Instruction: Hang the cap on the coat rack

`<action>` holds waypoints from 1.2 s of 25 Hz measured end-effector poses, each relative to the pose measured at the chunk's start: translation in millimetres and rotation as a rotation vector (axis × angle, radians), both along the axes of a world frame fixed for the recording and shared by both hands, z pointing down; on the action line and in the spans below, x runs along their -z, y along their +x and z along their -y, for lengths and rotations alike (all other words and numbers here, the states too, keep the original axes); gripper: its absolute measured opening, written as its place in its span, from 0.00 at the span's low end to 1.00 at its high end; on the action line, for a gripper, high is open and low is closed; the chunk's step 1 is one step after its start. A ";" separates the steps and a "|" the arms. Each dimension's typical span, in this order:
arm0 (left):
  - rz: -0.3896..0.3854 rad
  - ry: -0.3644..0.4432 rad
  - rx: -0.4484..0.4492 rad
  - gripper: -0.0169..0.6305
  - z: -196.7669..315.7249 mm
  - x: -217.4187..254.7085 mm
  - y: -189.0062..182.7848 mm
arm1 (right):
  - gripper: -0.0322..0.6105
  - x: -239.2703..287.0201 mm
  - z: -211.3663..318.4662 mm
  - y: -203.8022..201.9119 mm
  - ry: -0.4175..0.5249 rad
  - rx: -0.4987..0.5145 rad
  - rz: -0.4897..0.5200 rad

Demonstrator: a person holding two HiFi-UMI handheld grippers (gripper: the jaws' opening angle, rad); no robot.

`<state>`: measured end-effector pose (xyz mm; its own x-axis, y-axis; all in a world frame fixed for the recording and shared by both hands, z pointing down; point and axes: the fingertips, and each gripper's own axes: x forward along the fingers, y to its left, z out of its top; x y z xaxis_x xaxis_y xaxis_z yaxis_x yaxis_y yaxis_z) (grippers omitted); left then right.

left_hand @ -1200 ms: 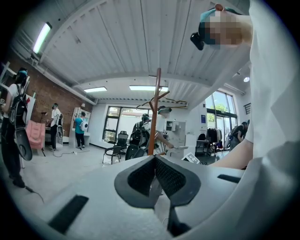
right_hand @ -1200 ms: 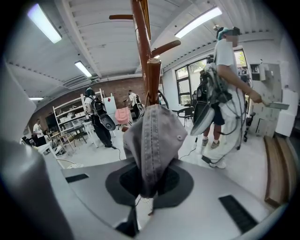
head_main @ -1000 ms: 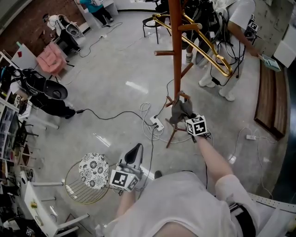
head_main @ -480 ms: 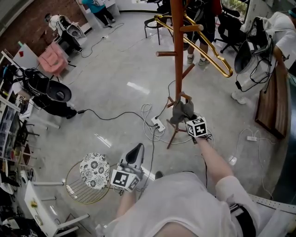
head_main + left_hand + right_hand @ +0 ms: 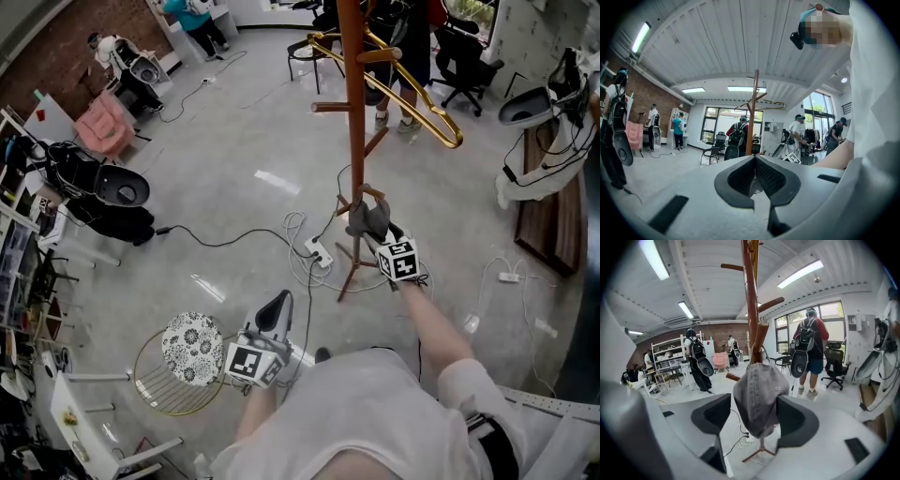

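Cap (image 5: 757,397): grey; hung over a short lower peg (image 5: 761,341) of the coat rack (image 5: 353,112). Crown uppermost, lower edge drooping free beneath the peg.
Right hand-held gripper (image 5: 754,405): released. Its jaws have just been opening and stand wide, with the cap between them. The pad on the left of its view stands clear of the cap's side, with floor visible in the gap. The other pad lies close against the cap's far edge; contact cannot be confirmed.
Left hand-held gripper (image 5: 754,161): clenched, tips together, nothing between them. Held low and level near the person's body, well apart from the rack.
Pole (image 5: 751,310): upright, reddish-brown wood, with pegs branching at several heights above the cap. Splayed feet (image 5: 352,272) rest on the floor below.
Floor (image 5: 234,159): pale grey; a broad open stretch lies left of the rack in the head view.
Cables (image 5: 298,232): loose loops and a white power strip (image 5: 319,249) lie just beside the feet.
Round stool (image 5: 190,345): wire frame, patterned seat, just beside the left hand-held gripper.
Gold rail (image 5: 422,94): curved; runs past the pole's upper part on its right.
Bystander (image 5: 808,348): stands beyond the rack, wearing a backpack.
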<state>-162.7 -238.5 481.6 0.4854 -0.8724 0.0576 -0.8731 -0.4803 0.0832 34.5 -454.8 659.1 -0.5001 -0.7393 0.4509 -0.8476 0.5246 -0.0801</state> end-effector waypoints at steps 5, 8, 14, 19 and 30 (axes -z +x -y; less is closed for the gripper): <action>0.001 0.005 -0.013 0.04 -6.2 3.7 1.4 | 0.46 21.0 -7.4 5.4 0.053 -0.024 0.001; -0.006 0.005 -0.018 0.04 -10.2 4.5 2.6 | 0.46 34.6 -13.9 7.9 0.082 -0.028 0.000; 0.000 0.009 -0.055 0.04 -11.6 7.0 10.2 | 0.46 76.3 -37.6 11.4 0.160 -0.030 0.019; 0.000 0.028 -0.070 0.04 -9.9 11.9 15.0 | 0.46 118.8 -61.5 14.1 0.228 -0.040 0.062; 0.002 0.053 -0.106 0.04 1.7 15.0 26.0 | 0.46 184.3 -123.0 15.4 0.336 -0.015 0.144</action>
<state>-136.8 -240.2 466.6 0.5750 -0.8180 0.0139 -0.8174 -0.5737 0.0531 49.9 -331.7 474.8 -0.5286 -0.8421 0.1070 -0.8481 0.5293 -0.0246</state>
